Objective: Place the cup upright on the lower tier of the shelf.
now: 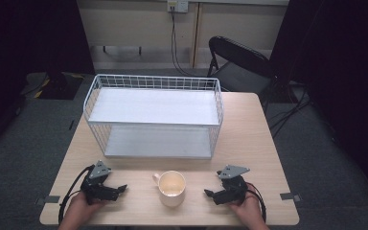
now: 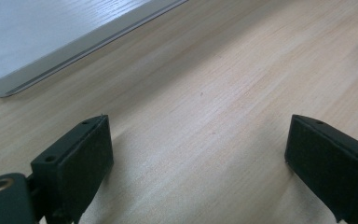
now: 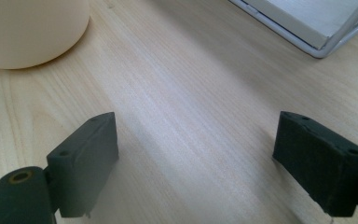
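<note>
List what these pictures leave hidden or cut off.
- Mug handle: partly behind its body, high view.
- Mug top: cut by the frame edge, right claw view.
- Wire rack lower shelf: back part under the upper shelf, high view.
- Chair: right side lost in dark surroundings.

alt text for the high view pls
A cream mug stands on a wooden table between the open left hand-held gripper and right hand-held gripper. Behind it sits an empty two-tier white wire shelf.
</note>
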The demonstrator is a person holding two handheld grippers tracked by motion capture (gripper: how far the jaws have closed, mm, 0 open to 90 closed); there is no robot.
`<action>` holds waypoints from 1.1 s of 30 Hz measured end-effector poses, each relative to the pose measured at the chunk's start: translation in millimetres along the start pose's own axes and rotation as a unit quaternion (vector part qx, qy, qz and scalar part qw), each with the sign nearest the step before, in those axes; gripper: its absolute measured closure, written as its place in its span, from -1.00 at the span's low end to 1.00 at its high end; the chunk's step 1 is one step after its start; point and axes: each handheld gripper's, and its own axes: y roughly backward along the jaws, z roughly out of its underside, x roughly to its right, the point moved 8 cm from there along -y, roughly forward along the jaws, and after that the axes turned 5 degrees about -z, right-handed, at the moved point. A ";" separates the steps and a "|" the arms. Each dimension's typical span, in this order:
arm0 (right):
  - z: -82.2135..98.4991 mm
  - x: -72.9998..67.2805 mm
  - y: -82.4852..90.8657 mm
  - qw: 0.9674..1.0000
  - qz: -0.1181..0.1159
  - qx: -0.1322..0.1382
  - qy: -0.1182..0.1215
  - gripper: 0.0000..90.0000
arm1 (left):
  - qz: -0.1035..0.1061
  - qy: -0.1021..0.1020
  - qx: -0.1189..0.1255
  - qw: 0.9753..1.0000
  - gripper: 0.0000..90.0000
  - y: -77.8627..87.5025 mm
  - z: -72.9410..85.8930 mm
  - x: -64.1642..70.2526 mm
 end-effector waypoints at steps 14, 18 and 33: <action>-0.3 -0.7 0.5 1.000 0.011 -0.006 -0.014 -0.68 | 0.000 0.000 0.000 1.000 -0.84 0.0 0.0 0.1; -2.3 -2.9 2.6 0.999 0.010 -0.024 -0.030 -0.63 | 0.000 0.000 0.000 1.000 -0.84 0.0 0.0 0.1; -33.0 -21.1 11.1 0.999 -0.025 -0.014 -0.029 -0.49 | 0.001 0.003 0.001 1.000 -0.84 0.1 0.2 0.7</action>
